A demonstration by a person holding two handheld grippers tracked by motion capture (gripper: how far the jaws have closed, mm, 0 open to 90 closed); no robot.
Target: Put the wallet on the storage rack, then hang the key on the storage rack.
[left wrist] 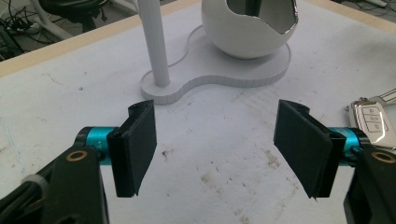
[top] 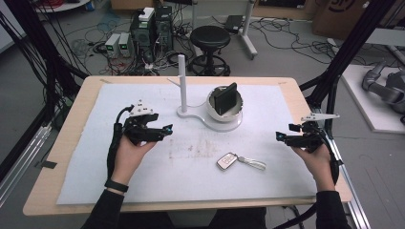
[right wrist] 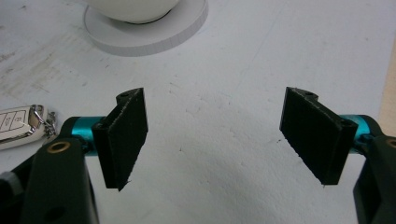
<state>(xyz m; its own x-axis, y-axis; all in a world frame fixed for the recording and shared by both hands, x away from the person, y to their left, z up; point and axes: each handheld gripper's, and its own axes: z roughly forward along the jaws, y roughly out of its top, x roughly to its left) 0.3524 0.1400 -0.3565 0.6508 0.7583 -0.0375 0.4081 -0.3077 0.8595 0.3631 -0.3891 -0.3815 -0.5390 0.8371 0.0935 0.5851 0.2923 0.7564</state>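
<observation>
A silver car key fob [top: 227,161] with a key ring and strap lies on the white mat [top: 143,181] near the front middle; it also shows at the right edge [left wrist: 371,119] and at the left edge [right wrist: 16,122]. A white stand [top: 210,119] at the back middle carries a thin post [top: 181,81] and an egg-shaped bowl [top: 224,112] with a black wallet-like item [top: 224,98] upright in it. My left gripper [top: 168,130] hovers open left of the stand, nothing between its jaws. My right gripper [top: 278,137] hovers open at the mat's right side, also with nothing in it.
The wooden table edge [top: 62,143] frames the mat. Behind the table stand a black stool [top: 210,40], computer boxes and tangled cables [top: 143,33] on the floor. Black frame legs [top: 344,52] rise at both sides.
</observation>
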